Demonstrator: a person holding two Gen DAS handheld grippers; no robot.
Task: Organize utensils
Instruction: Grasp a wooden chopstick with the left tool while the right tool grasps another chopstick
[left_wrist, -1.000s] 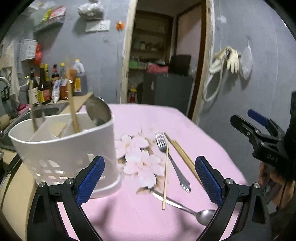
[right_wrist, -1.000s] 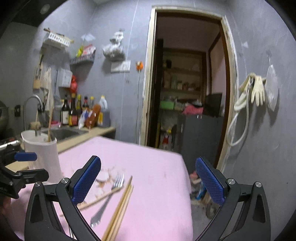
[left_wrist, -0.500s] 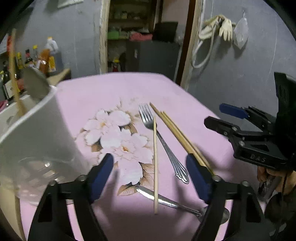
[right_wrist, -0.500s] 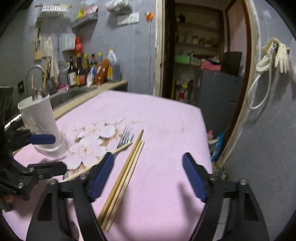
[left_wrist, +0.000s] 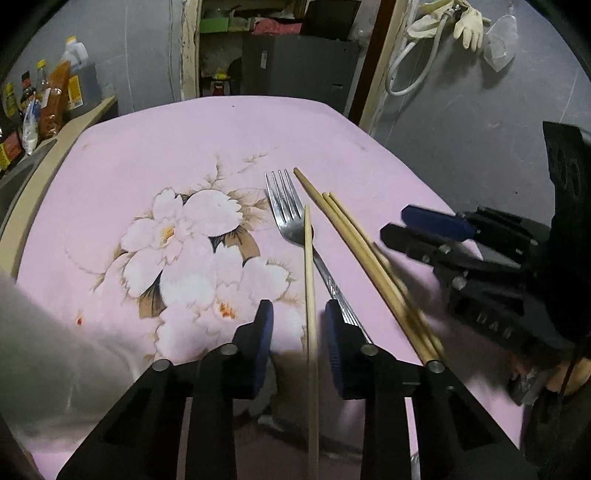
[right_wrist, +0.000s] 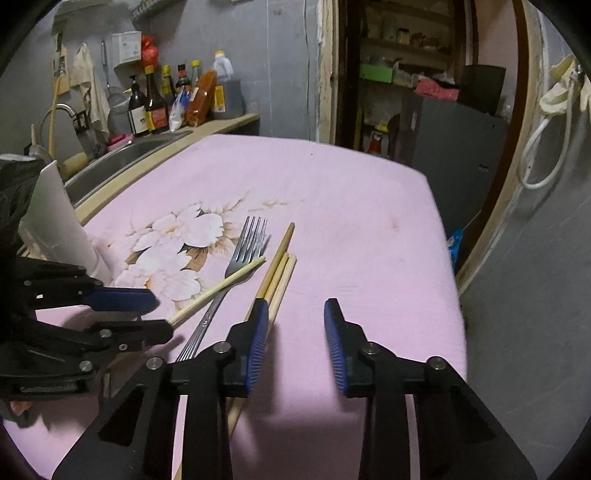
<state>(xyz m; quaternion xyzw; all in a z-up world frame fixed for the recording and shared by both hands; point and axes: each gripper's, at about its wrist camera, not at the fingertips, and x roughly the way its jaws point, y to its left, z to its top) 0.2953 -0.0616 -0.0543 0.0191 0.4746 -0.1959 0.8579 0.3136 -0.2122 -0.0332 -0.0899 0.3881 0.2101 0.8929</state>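
Note:
A single pale chopstick (left_wrist: 309, 295) lies across a steel fork (left_wrist: 295, 229) on the pink flowered cloth (left_wrist: 184, 147). My left gripper (left_wrist: 297, 332) is open, its jaws straddling that chopstick without touching it. A bundle of three chopsticks (left_wrist: 369, 258) lies to the right of the fork. My right gripper (right_wrist: 295, 332) is open and low over the cloth, its left finger (right_wrist: 255, 339) beside the bundle (right_wrist: 277, 273). The fork (right_wrist: 240, 258) and single chopstick (right_wrist: 221, 286) also show in the right wrist view. The white utensil holder (right_wrist: 55, 218) stands at the left.
A counter with a sink (right_wrist: 129, 155) and several sauce bottles (right_wrist: 159, 103) runs along the left of the table. An open doorway (right_wrist: 406, 92) is behind the table. The table's right edge (right_wrist: 450, 277) drops off beside a grey wall.
Both grippers have dropped toward the cloth and narrowed their openings. The left one swung right, away from the holder, and now straddles the single chopstick. The right one moved in beside the chopstick bundle.

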